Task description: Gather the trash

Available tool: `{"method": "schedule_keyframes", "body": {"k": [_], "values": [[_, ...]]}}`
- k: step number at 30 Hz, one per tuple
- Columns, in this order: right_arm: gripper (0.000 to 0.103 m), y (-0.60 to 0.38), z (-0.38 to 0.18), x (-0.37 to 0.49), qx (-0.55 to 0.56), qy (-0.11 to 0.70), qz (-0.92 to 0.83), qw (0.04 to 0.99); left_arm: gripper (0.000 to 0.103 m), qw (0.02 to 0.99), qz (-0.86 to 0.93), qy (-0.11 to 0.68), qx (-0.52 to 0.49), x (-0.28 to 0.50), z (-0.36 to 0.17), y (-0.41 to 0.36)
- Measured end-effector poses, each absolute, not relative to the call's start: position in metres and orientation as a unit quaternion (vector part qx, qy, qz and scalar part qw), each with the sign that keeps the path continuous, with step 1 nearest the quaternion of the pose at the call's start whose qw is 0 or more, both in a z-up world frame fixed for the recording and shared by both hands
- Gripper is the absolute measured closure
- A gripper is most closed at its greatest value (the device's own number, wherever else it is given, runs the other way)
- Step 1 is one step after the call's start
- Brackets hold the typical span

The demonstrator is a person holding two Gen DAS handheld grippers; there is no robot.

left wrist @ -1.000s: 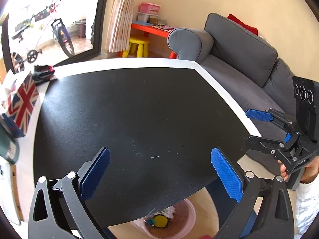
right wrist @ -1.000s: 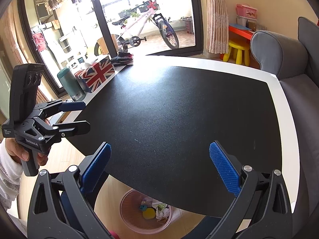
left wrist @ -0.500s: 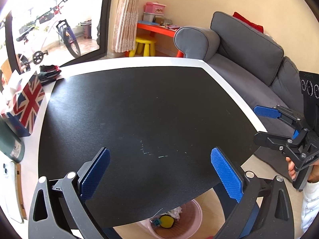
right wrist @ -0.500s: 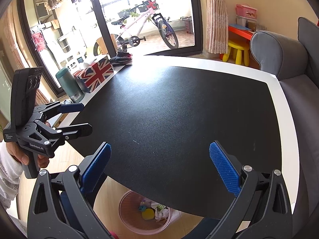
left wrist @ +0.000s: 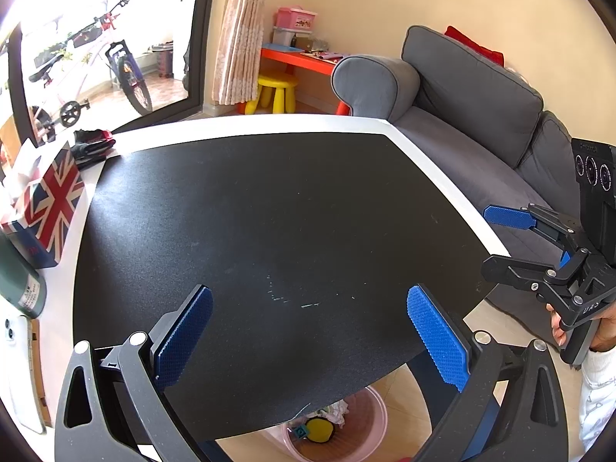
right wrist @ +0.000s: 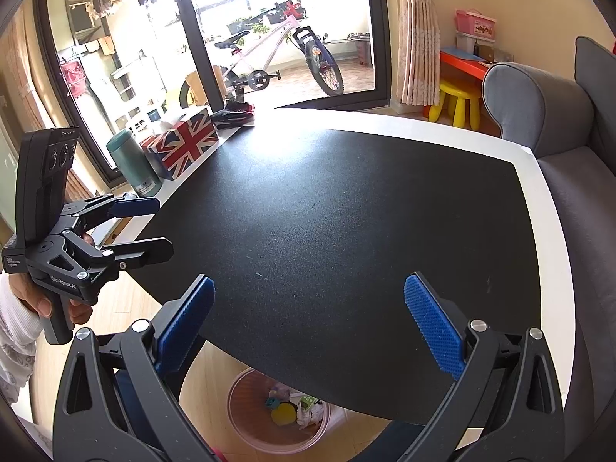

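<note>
Two handheld black grippers with blue ribbed pads hover at the near edge of a black mat [left wrist: 269,211] that covers a white-rimmed table [left wrist: 442,161]. The left gripper [left wrist: 308,331] has its fingers spread wide with nothing between them; the right gripper [right wrist: 308,327] is likewise spread wide and empty. In the right wrist view the left gripper [right wrist: 146,227] shows at the left, its two fingers apart, gripped by a hand [right wrist: 42,300] in a white sleeve.

Below and between the fingers of each gripper, under the table's near edge, a round pale pink plastic waste bin [right wrist: 246,431] stands on the light wooden floor. Inside it lie a yellow round piece [right wrist: 283,414], crumpled white paper [right wrist: 312,415] and a small green-and-white dotted block [right wrist: 308,400]; the mat's edge hides part of the bin's far side.

Beyond the left fingers, along the table's far left rim, stand a Union Jack patterned tissue box [right wrist: 184,142], a dark green cylindrical flask [right wrist: 133,165] just beside it, and a black and red bundle [right wrist: 235,113] farther along. A white phone [left wrist: 15,346] lies at the rim in the left wrist view. Beyond the right fingers sits a grey fabric sofa [left wrist: 462,88], close against the table's right side. Far ahead are a yellow plastic stool [left wrist: 275,90], a red low desk [left wrist: 300,59] and a white and pink bicycle [right wrist: 277,50] behind the glass door.
</note>
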State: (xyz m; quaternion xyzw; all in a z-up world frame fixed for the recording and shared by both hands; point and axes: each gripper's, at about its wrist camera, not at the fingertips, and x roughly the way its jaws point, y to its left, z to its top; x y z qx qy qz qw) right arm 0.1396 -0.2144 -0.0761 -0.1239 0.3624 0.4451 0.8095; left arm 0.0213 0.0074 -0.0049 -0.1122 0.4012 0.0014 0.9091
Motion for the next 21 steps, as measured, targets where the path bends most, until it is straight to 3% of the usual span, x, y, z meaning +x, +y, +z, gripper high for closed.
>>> {"method": "schedule_keyframes", "body": {"k": [21], "values": [[0.005,-0.2151,-0.0764,0.1391,-0.125,0.364,0.444,0.809,0.006,0.909,-0.004,0.402,-0.115,0.0212,-0.0068,0.0068]]}}
